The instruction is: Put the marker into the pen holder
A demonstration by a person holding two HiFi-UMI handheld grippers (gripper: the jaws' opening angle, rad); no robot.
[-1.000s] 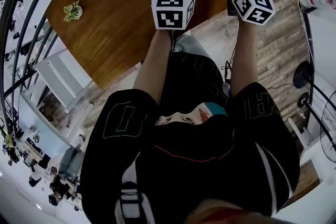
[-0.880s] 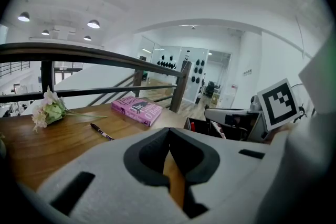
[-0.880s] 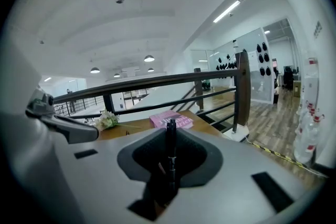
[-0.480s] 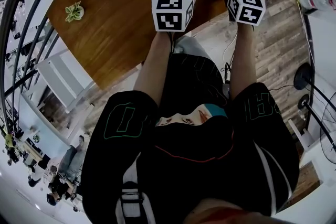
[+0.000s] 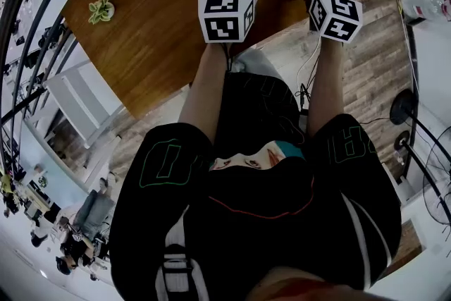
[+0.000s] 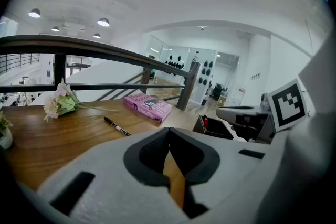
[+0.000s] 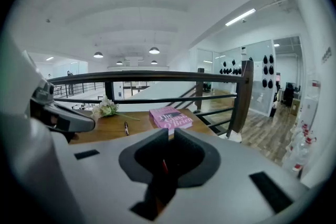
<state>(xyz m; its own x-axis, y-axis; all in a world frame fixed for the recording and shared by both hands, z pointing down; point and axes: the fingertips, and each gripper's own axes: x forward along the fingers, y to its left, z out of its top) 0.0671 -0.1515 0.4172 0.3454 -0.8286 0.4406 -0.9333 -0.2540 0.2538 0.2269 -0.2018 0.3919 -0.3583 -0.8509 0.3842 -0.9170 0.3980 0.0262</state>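
**Left gripper view and right gripper view: both grippers empty, marker on table**

1. Left gripper [image 6: 169,131]: the jaws are together, tips touching. Nothing is held between them; only the wooden table [image 6: 63,144] shows through the gap behind the tips.

2. Right gripper [image 7: 171,134]: the jaws are drawn together, with only a thin slit left at the tips. Nothing is clamped. A dark shape with a red item shows below, through the opening behind the tips.

3. Marker [image 6: 116,126]: it lies flat on the table, free of both grippers. It rests between the bunch of flowers [image 6: 60,102] and the pink book [image 6: 147,105], nearer to the grippers than either, touching neither.

4. Pen holder [image 6: 214,128]: a black container at the table's right end, close under the right gripper. A red item stands inside it. The marker is well apart from it, to its left.

5. Head view: the person stands at the table edge, forearms extended, with both grippers held side by side over the tabletop. The right gripper is just beside the pen holder. A small potted plant [image 5: 101,9] sits near the table's left edge.

6. Background: a dark railing [image 7: 157,77] runs behind the table.
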